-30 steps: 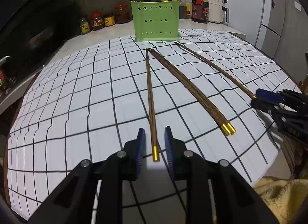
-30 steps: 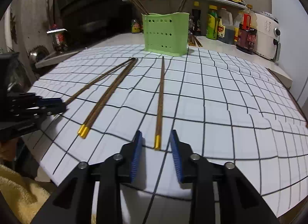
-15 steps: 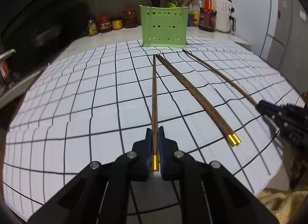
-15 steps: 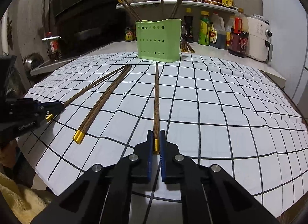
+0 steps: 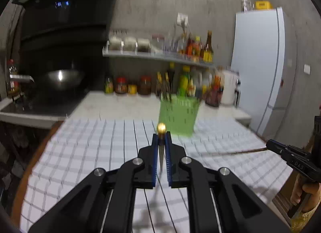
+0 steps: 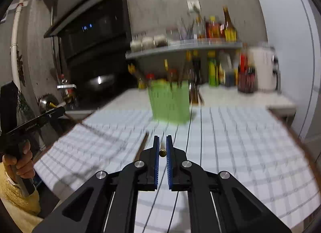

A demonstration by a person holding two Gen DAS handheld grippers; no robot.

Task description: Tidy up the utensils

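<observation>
While both pictures smear with motion, I can see my left tongs (image 5: pixel 161 142) pressed together on a chopstick (image 5: pixel 161 128), its gold cap poking up between the blue pads (image 5: pixel 154 158) at the middle of the left wrist view and its dark shaft hanging down between them. My right tongs (image 6: pixel 162 146) are likewise pinching a second chopstick (image 6: pixel 162 152), whose gold-capped end sits low between the pads, end-on to the camera.

At 12 o'clock from each pair of tongs stands the green holder (image 5: pixel 178 116), a perforated tub on the checked cloth (image 5: pixel 84 152) that covers the counter (image 5: pixel 120 102); several chopsticks already stick up out of it. In the right wrist view another chopstick (image 6: pixel 142 146) lies flat on the cloth at about 10 o'clock from the tongs, just beside them.

From the left camera the right tongs show at 3 o'clock, gripping the brown shaft (image 5: pixel 236 151) that runs level toward the middle; faint letters on their side look like "DAS", though I cannot read them with any certainty. A hand (image 5: pixel 305 195) grips the handle below. From the right camera the left tongs appear at 9 o'clock with a hand (image 6: pixel 19 164) and a yellow sleeve (image 6: pixel 18 199) under them; the print on that tool is too blurred to read.

Behind the holder, a shelf (image 5: pixel 156 55) carries jars and sauce bottles whose labels are smeared beyond reading. A pale fridge (image 5: pixel 260 68) stands at 2 o'clock.
</observation>
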